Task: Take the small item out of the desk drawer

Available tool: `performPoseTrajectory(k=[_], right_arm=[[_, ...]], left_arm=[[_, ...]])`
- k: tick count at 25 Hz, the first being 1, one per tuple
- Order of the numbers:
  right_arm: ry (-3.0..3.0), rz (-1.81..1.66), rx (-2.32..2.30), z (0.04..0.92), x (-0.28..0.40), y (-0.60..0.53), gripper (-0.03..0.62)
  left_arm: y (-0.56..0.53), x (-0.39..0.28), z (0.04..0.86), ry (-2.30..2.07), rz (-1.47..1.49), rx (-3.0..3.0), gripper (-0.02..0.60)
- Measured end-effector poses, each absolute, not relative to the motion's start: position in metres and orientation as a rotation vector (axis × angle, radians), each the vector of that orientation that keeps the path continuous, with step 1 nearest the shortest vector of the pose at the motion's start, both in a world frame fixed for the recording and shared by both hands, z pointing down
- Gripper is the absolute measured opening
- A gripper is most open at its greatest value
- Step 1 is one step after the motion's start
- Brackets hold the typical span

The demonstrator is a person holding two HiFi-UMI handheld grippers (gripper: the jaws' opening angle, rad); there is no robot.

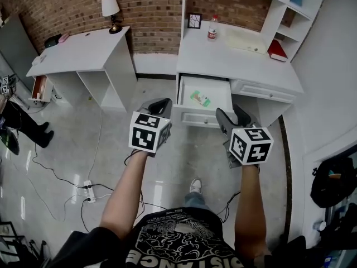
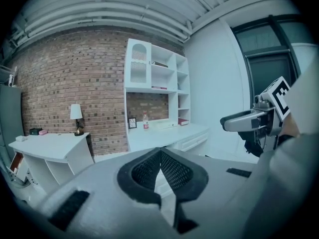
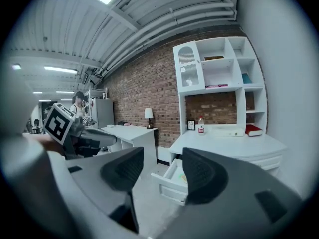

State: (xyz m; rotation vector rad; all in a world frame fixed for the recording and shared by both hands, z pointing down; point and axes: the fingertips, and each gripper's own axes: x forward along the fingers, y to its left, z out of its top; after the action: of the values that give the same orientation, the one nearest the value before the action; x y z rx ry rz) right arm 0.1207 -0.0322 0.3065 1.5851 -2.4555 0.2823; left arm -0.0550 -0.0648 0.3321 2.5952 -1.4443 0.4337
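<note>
The white desk (image 1: 240, 63) has its left drawer (image 1: 187, 118) pulled out, and a small green item (image 1: 199, 98) lies inside on the drawer's floor. In the head view my left gripper (image 1: 162, 104) hangs just left of the drawer front. Its jaws meet at the tips in the left gripper view, shut and empty (image 2: 160, 152). My right gripper (image 1: 233, 114) floats at the drawer's right front corner. In the right gripper view its jaws (image 3: 162, 171) stand apart with nothing between them. The drawer (image 3: 169, 185) and the item (image 3: 184, 179) show below them.
A second white desk (image 1: 83, 52) with a lamp (image 1: 110, 10) stands to the left. On the main desk are a bottle (image 1: 212, 29), a picture frame (image 1: 194, 20) and a red book (image 1: 277, 50). A power strip (image 1: 89, 190) and cables lie on the floor; a person (image 1: 22, 124) stands at far left.
</note>
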Motion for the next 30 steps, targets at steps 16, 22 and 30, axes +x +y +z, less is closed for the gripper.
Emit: performPoseTrajectory(k=[16, 22, 30], right_arm=[[-2.487, 0.304, 1.379, 0.324, 0.17, -0.181, 0.35], [-2.499, 0.321, 1.299, 0.34, 0.18, -0.217, 0.384], [-2.503, 0.349, 1.2, 0.359, 0.183, -0.24, 0.407]], left_arm=[[-0.197, -0.004, 0.344, -1.553, 0.48, 2.476, 0.005], [-0.226, 0.009, 0.354, -1.581, 0.519, 2.435, 0.005], [-0.24, 0.008, 0.365, -1.637, 0.554, 2.39, 0.005]])
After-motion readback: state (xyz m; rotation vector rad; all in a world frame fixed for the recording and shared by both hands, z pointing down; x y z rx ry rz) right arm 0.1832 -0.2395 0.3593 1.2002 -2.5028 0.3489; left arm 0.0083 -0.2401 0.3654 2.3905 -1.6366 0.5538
